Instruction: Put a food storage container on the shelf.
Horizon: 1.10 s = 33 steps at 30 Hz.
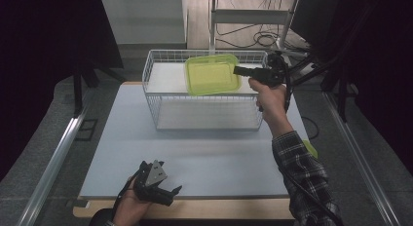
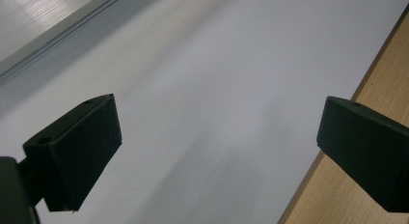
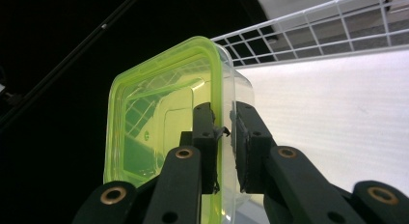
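The setting is a dim room with a pale counter (image 1: 195, 158) carrying a white wire basket (image 1: 204, 114) at its far side. A yellow-green lidded plastic container (image 1: 212, 74) hangs tilted over the basket's open top, clear of the wires. The right hand-held gripper (image 1: 238, 70) pinches it by one rim edge alone, jaws nearly closed on the thin lip. Risk: with the grip so far off-centre, the container could pivot or slip out of the pads, and its low corner could catch the basket's rim on the way down. The left hand-held gripper (image 1: 168, 187) rests at the counter's near edge, jaws wide and empty.
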Tool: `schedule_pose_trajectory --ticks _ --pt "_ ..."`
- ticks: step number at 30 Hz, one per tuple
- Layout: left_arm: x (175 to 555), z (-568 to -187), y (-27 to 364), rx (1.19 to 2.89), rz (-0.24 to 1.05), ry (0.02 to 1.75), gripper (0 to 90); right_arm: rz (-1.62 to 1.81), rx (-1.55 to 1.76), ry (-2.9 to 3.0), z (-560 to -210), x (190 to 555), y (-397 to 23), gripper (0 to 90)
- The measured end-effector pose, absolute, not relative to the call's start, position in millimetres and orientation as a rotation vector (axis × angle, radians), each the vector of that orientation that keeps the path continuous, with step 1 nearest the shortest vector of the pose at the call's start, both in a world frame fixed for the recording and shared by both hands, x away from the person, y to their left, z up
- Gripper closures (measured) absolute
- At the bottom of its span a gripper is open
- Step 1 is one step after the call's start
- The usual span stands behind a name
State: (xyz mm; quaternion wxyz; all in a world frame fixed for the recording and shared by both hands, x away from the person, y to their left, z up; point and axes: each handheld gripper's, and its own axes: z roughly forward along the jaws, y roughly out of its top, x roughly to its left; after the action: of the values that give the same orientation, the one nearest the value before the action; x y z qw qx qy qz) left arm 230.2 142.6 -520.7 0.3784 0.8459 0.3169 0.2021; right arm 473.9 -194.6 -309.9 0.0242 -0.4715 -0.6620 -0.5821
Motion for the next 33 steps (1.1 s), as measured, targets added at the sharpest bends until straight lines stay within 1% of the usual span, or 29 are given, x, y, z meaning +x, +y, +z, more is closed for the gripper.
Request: schedule_pose_trajectory --ticks 19,30,33 --pt "230.1 -521.1 142.5 2.173 0.513 0.803 1.8 -1.797 -1.609 -2.083 -316.5 489.1 -181.1 79.4" --pt "230.1 -521.7 141.6 2.183 0.509 0.8 1.8 -1.772 -1.633 -2.193 -322.1 489.6 -177.6 72.5" --pt "230.1 -521.9 141.5 2.184 0.507 0.801 1.8 -1.764 -1.648 -2.233 -322.5 489.8 -175.6 69.3"
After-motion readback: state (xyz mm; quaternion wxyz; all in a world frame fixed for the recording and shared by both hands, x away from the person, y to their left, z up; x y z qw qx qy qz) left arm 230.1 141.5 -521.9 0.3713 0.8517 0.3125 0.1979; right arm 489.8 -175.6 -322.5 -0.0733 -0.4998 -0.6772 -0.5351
